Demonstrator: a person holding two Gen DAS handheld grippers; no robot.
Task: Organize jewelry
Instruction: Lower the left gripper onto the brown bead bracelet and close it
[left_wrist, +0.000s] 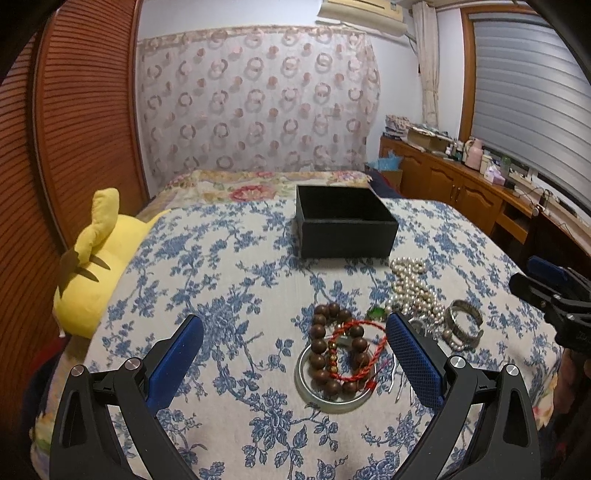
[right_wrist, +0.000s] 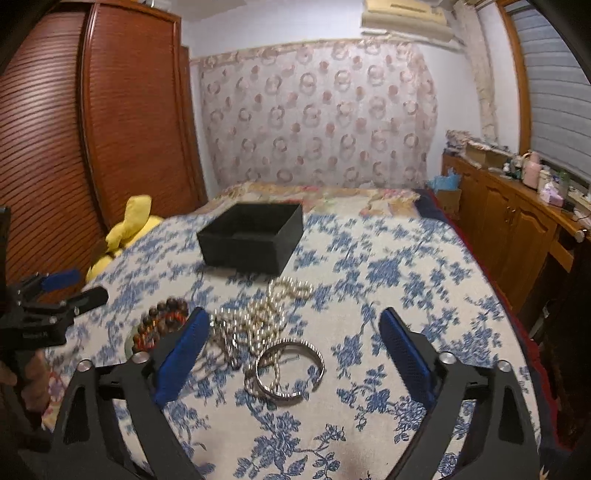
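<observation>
left claw (left_wrist: 295, 334): released, jaws wide, nothing held; hovers over the bed.
right claw (right_wrist: 293, 328): released too, wide, empty.
key relation: beads (left_wrist: 338, 354) lie between the left claw's fingertips, lower centre of left view, a bit twd its right pad; left hand nearer these. Cuff (right_wrist: 290, 371) sits centre-low in right view, between the right pads; right hand nearer that.
box (left_wrist: 345, 227): black, square, lid off, looks empty; beyond all the jewelry, upper centre in both views.
beads: dark brown wood, round, big, in a ring; red cord (left_wrist: 356, 350) w/ gold charms lies across them; both rest on a pale glassy bangle (left_wrist: 334, 400).
pearls (right_wrist: 267, 314): cream, loose tangled heap, long axis runs twd box.
cuff: silvery metal, ribbed, open C, touching the pearls.
bed (right_wrist: 388, 288): soft cloth, blue floral print, so things may sink or snag.
</observation>
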